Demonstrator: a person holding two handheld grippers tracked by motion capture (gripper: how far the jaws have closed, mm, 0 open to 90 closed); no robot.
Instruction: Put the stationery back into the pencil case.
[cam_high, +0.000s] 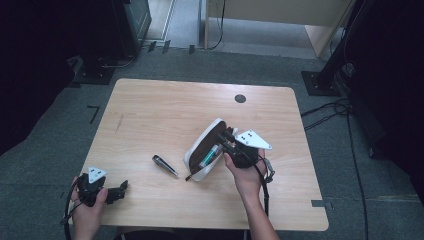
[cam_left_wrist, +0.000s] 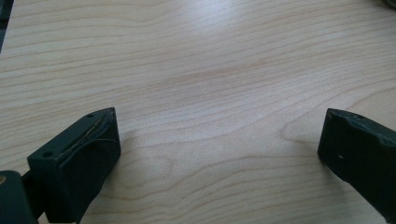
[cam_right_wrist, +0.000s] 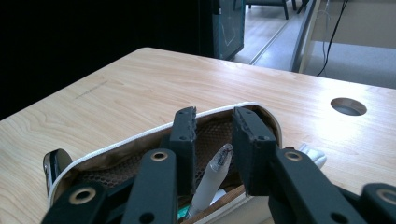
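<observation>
A white pencil case (cam_high: 196, 150) with a brown inside lies open at the table's middle; its rim (cam_right_wrist: 140, 135) curves in front of my right gripper's jaws. A white pen with a clear cap (cam_right_wrist: 210, 182) and a green part (cam_high: 210, 156) lies inside it. My right gripper (cam_high: 228, 136) hangs over the case's far end, its jaws (cam_right_wrist: 214, 116) a little apart on either side of the pen, a gap showing on both sides. My left gripper (cam_high: 121, 190) rests near the front left corner, jaws (cam_left_wrist: 219, 126) wide open over bare wood.
A small dark and silver object (cam_high: 165, 165) lies on the table left of the case, and shows behind the case's rim (cam_right_wrist: 53, 163). A round cable hole (cam_high: 240, 98) sits at the table's far side. Floor cables and stands surround the table.
</observation>
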